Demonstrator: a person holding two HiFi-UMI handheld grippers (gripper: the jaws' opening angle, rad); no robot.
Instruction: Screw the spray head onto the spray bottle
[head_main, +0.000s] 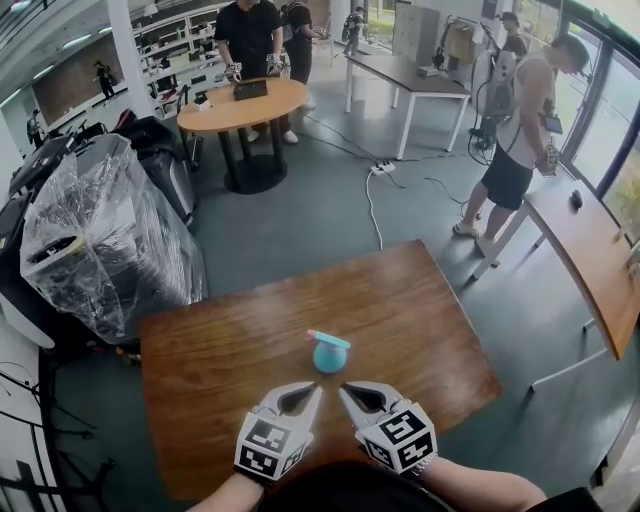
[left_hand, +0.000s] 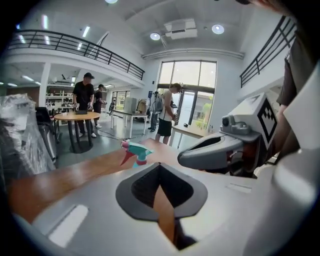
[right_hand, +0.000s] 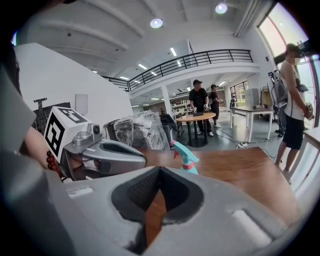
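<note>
Standing upright mid-surface (head_main: 230, 365): one teal spray bottle (head_main: 329, 357), spray head (head_main: 328, 339) sitting on top. Near it, side by side, left hand-held gripper (head_main: 306, 392) and right hand-held gripper (head_main: 348, 392), both with jaws closed, empty.

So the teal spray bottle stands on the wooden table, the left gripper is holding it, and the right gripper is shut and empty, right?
Not quite: the left gripper holds nothing. The left gripper view shows its jaws shut and empty, with the spray bottle standing apart on the wooden table. The right gripper is indeed shut and empty.
</note>
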